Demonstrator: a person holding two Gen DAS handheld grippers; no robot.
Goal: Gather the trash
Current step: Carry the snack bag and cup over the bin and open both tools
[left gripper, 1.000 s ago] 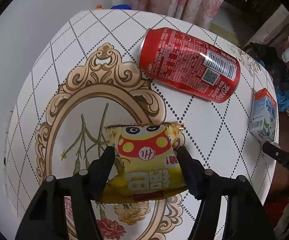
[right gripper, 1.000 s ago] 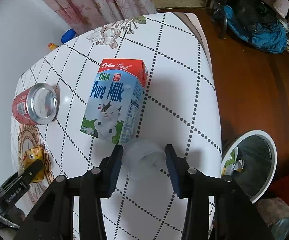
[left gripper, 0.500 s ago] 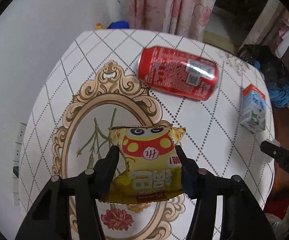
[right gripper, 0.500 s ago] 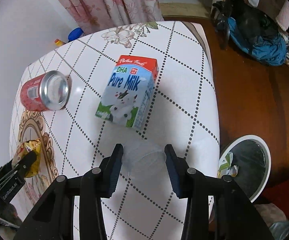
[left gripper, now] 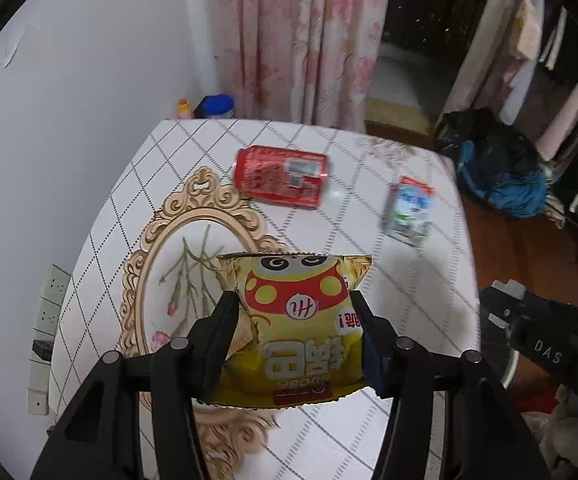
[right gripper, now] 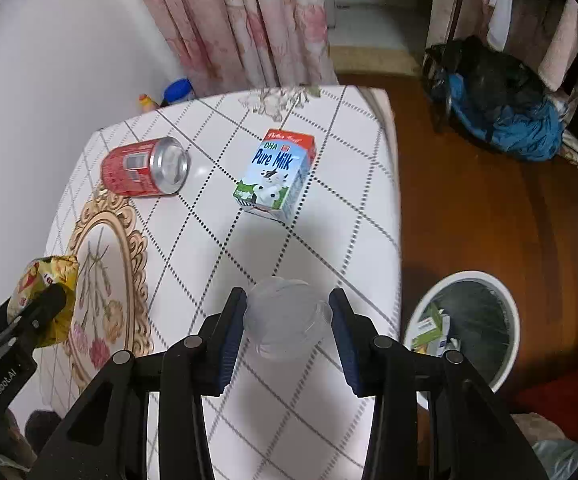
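Note:
My left gripper (left gripper: 293, 300) is shut on a yellow snack bag (left gripper: 295, 332) with a red cartoon face, held up above the table; the same bag (right gripper: 47, 284) shows at the left of the right wrist view. A clear plastic cup (right gripper: 287, 322) is clamped in my right gripper (right gripper: 287, 300), also lifted off the table. On the white diamond-patterned table (right gripper: 329, 240) a red soda can (right gripper: 145, 168) lies on its side. A blue milk carton (right gripper: 275, 174) lies to its right. In the left wrist view the can (left gripper: 283, 180) and carton (left gripper: 409, 210) lie beyond the bag.
A white trash bin (right gripper: 471, 320) with a dark liner and some packaging inside stands on the wooden floor beside the table's right edge. Pink flowered curtains (right gripper: 249, 20) hang behind the table. A blue and black bundle (right gripper: 501, 108) lies on the floor at the far right.
Both grippers have risen from the table with the bag and the cup in them. The can and carton now look smaller and farther away, and the bin has come more fully into view.

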